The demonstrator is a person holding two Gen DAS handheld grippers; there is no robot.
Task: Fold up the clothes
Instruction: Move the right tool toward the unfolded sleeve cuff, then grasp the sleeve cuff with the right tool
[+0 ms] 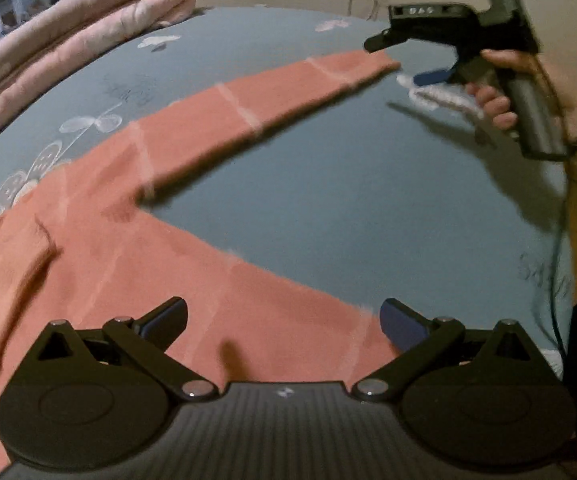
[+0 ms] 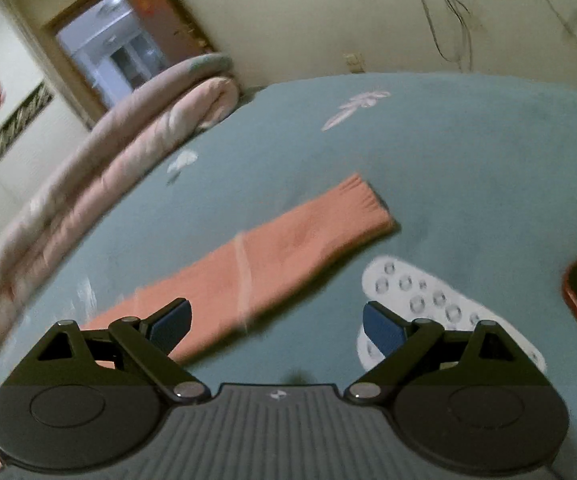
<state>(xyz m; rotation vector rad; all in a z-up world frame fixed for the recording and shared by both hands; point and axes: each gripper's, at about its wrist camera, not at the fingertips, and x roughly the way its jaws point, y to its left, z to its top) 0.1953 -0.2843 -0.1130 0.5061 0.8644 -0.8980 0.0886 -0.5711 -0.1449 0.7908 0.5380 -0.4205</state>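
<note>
Right now you're at the sleeve fold: salmon sweater point(image 1: 136, 248) flat under your left gripper point(image 1: 284, 320), its sleeve point(image 2: 272, 252) just ahead of your right gripper point(image 2: 276, 322). Both wide, empty. Next: pinch the cuff point(image 2: 362, 204).

Right gripper point(image 2: 276, 326) fingers spread, empty, bottom of frame; pink sleeve point(image 2: 288, 248) flat on teal bed point(image 2: 468, 168) mid-frame; rolled quilt point(image 2: 136, 140) upper left.

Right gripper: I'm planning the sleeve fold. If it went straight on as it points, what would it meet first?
Probably the salmon sleeve, lying flat on the blue-grey bedsheet ahead of the open right gripper; depth is unclear.
</note>
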